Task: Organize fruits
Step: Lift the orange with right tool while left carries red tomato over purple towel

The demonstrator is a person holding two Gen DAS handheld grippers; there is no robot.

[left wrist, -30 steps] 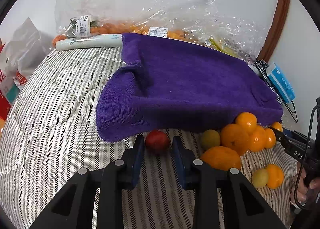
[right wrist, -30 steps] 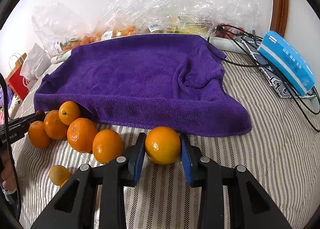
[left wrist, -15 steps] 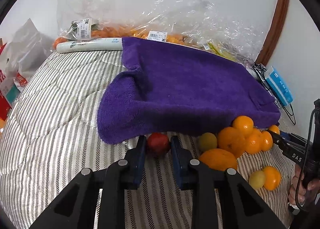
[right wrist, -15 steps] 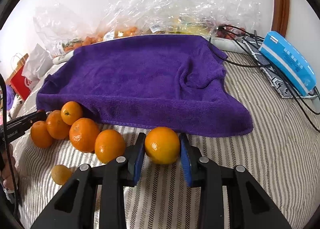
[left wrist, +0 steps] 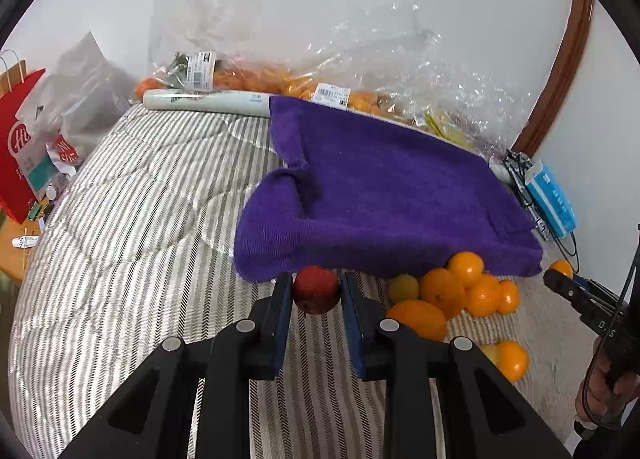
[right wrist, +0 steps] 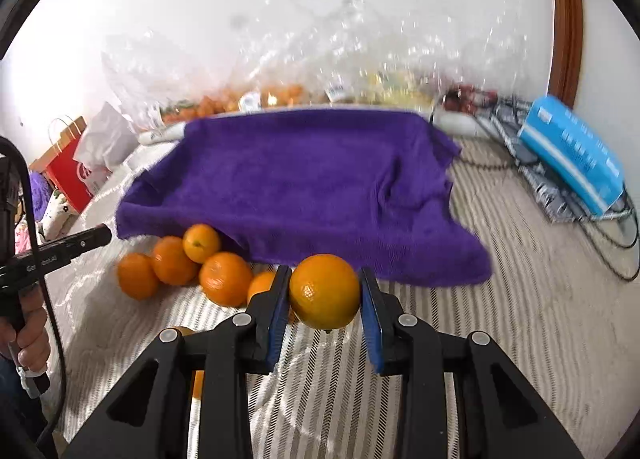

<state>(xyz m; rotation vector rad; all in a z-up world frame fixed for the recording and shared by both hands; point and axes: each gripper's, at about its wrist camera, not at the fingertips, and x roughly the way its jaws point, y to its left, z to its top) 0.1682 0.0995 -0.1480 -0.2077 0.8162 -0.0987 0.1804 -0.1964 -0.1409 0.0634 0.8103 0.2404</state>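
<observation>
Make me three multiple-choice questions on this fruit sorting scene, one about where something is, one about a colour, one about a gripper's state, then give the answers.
1. Where does the loose pile of oranges lie?
A. on top of the towel
B. on the striped bedding by the towel's near edge
C. inside the red bag

2. What colour is the towel?
A. purple
B. green
C. white

3. What is the left gripper doing?
A. standing open over bare bedding
B. clamping a red fruit
C. clamping the blue box

Answers: B, the oranges rest on stripes beside the towel's hem; A, the cloth is purple in both views; B, the red fruit sits between its pads.
</observation>
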